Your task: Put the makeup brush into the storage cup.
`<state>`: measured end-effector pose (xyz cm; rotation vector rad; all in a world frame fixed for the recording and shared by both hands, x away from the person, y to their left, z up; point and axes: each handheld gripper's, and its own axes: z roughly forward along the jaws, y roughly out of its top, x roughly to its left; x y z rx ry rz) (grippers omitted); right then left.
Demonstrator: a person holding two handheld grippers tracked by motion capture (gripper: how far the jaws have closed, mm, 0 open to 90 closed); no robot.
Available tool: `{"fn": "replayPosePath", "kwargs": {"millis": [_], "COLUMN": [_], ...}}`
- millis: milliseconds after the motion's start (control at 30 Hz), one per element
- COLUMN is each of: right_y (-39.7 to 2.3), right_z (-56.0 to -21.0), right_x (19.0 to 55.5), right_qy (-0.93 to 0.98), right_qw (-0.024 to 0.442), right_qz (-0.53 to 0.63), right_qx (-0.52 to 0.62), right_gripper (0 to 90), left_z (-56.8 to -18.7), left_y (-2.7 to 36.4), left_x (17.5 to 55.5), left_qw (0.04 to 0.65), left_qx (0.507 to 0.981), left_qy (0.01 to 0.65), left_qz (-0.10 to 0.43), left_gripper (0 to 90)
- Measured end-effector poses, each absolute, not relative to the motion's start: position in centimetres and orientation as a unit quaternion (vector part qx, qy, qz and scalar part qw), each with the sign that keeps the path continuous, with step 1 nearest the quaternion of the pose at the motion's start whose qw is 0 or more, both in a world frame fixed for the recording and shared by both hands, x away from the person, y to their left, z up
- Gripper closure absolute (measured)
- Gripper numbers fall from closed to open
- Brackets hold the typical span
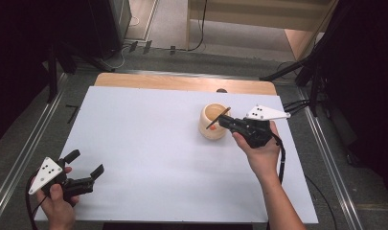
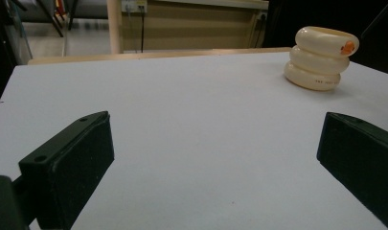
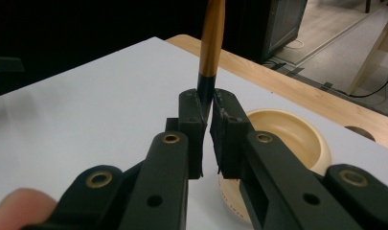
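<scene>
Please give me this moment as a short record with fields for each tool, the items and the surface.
left tool: open, jaws wide apart, low over the near left of the table, holding nothing
right tool: shut on the stick, beside the holder
stick: slim, brown with a dark lower end, pinched at that dark end, slanting over the holder's mouth
holder: cream, ribbed, open-topped, upright, small orange mark on its side
table: white top, bare apart from the holder

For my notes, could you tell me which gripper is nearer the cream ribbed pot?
Right. The right gripper is at the cream ribbed pot, pinching a wooden stick over its rim; the left gripper sits far off by the near-left table corner.
</scene>
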<state>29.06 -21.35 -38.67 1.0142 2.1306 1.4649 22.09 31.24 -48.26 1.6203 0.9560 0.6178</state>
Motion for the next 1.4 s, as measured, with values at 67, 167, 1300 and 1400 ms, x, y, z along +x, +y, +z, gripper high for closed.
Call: {"fn": "replayPosePath", "kwargs": {"millis": [67,167,1300,1400], "right_y": [-21.3,-21.3,-22.8,-22.9], "right_z": [-38.5,-38.3,-37.6,-37.7], "right_x": [29.1,29.2,31.3,31.5], "right_qy": [0.753,0.751,0.729,0.727], "right_qw": [0.181,0.185,0.210,0.211], "right_qz": [0.521,0.521,0.521,0.521], "right_qx": [0.360,0.360,0.392,0.395], "right_gripper": [84.3,84.4,84.3,84.3], "left_z": [-48.3,-48.3,-48.3,-48.3], "left_y": [31.2,31.2,31.3,31.3], "left_x": [22.1,22.1,22.1,22.1], "left_qw": [0.548,0.549,0.549,0.549], "left_qx": [0.684,0.684,0.683,0.683], "left_qy": [0.404,0.404,0.404,0.404], "left_qz": [0.261,0.261,0.262,0.262], "left_gripper": [0.0,0.0,0.0,0.0]}}
